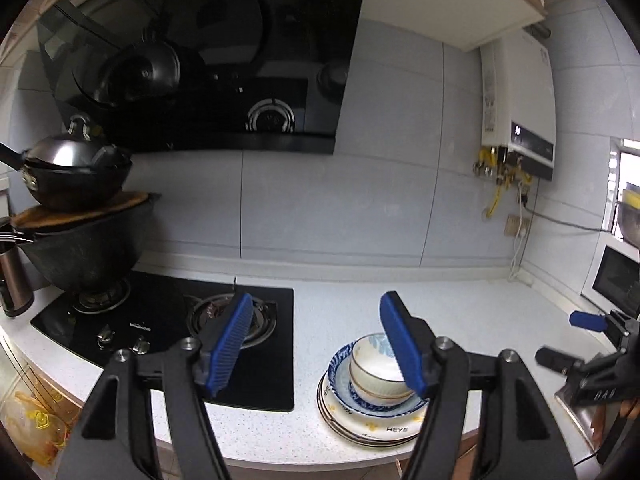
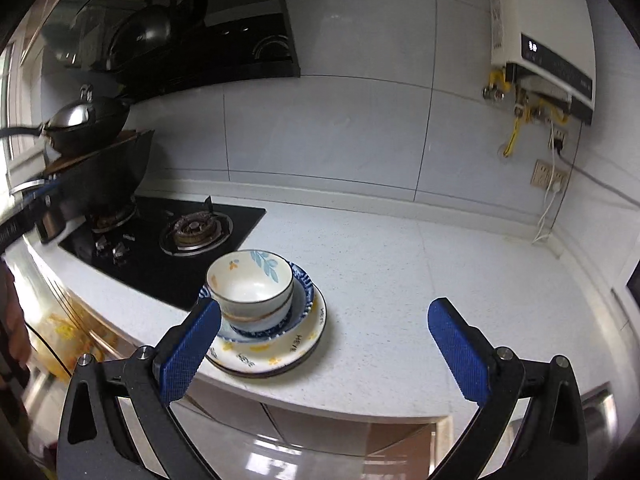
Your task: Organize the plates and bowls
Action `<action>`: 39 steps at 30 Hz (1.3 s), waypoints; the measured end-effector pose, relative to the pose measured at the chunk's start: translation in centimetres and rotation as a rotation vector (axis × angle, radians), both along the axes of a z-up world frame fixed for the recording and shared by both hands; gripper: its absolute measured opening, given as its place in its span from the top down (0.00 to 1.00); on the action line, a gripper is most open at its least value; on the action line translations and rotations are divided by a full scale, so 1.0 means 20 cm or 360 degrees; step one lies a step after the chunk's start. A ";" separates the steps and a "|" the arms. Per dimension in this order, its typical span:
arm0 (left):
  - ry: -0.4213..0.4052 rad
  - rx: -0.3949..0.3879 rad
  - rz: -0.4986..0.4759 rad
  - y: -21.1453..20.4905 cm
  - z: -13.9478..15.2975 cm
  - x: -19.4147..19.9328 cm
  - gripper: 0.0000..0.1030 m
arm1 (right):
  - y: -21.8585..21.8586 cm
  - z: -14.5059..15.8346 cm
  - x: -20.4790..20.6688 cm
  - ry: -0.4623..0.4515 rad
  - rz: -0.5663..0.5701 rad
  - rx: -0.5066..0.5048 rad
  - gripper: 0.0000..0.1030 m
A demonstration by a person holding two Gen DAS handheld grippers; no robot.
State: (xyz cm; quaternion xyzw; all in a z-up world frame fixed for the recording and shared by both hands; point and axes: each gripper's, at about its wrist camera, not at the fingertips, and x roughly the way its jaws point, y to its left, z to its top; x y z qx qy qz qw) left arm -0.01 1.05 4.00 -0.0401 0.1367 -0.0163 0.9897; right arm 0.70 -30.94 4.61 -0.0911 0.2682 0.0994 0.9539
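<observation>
The white round bowl with blue leaves (image 2: 250, 280) is sitting on top of another white bowl (image 2: 260, 312), inside a blue patterned dish (image 2: 302, 300), and all of that is resting on the pale plates with yellow flowers (image 2: 280, 350). The pile is standing close to the front edge of the white speckled counter (image 2: 400, 280), just beside the black glass stove (image 2: 160, 256). The left gripper (image 1: 316, 344) is hanging wide open with nothing in it, and the right gripper (image 2: 324, 350) is wide open and empty too. I am thinking the pile is looking wobbly, because small bowls are sitting high on wide plates. If a blue finger (image 2: 188, 354) is bumping the side of the pile, it could be sliding off the edge and breaking. Grabbing only the top bowl by its thin rim could be letting it slip, since it is looking smooth and shiny.
</observation>
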 end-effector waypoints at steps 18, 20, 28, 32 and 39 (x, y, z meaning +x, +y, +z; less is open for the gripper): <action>-0.0041 0.0091 0.0240 -0.21 0.18 -0.55 0.36 | -0.08 0.04 -0.28 -0.0080 0.0029 -0.0051 0.01; -0.0023 0.0110 0.0255 -0.21 0.19 -0.60 0.36 | -0.06 0.02 -0.33 -0.0065 0.0058 -0.0030 0.01; -0.0003 0.0063 0.0179 -0.14 0.16 -0.69 0.36 | 0.00 0.04 -0.46 -0.0054 0.0039 -0.0021 0.01; 0.0037 0.0057 0.0142 -0.07 0.14 -0.65 0.36 | 0.04 0.06 -0.49 -0.0054 -0.0007 0.0014 0.01; 0.0100 0.0063 0.0055 0.04 0.10 -0.65 0.36 | 0.10 0.10 -0.57 -0.0076 -0.0054 0.0111 0.01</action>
